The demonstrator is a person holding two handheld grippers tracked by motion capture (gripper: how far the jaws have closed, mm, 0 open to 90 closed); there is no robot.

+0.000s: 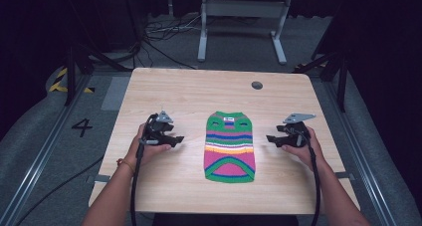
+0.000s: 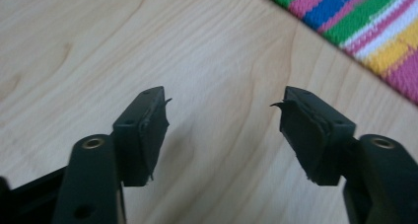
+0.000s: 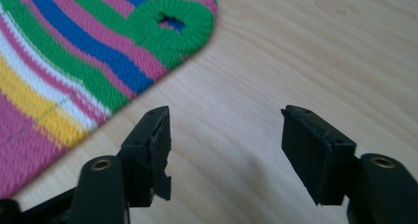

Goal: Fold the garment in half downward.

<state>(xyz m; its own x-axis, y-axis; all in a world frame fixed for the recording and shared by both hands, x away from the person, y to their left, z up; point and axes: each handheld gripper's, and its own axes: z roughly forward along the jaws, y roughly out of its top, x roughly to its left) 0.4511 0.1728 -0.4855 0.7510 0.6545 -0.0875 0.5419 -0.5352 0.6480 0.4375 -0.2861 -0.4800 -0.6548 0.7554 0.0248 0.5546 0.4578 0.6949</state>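
Knitted stripes first: a small striped knit sweater (image 1: 230,146), pet-sized by its look, lies flat in the middle of the light wooden table (image 1: 174,86), neck end with its white label toward the far edge, green-trimmed hem toward me. Bands of green, pink, blue, white and yellow run across it. It looks smoothed out and squared to the table, which I read as staging for a fold.

Left gripper (image 1: 176,139) sits low over bare wood just left of the garment, apart from it. Its own view shows the 2 jaws spread wide with nothing between them; the sweater's (image 2: 365,26) striped edge crosses the upper right corner.

Right gripper (image 1: 271,138) mirrors it on the other side, also apart from the cloth. Jaws wide, empty. Its view catches a green-ribbed sleeve opening (image 3: 170,24) up and to the left of the tips.

My reading: I have both tools flanking the garment at about mid-body, pointing inward, so each can take 1 side edge at once. Wide opening suits a flat cloth edge, as the lower pad must slide under it. Nothing gripped yet.

Risk I note: knit lying flush on wood may bunch instead of lifting.

Round grommet hole (image 1: 257,85) near the far edge; irrelevant.
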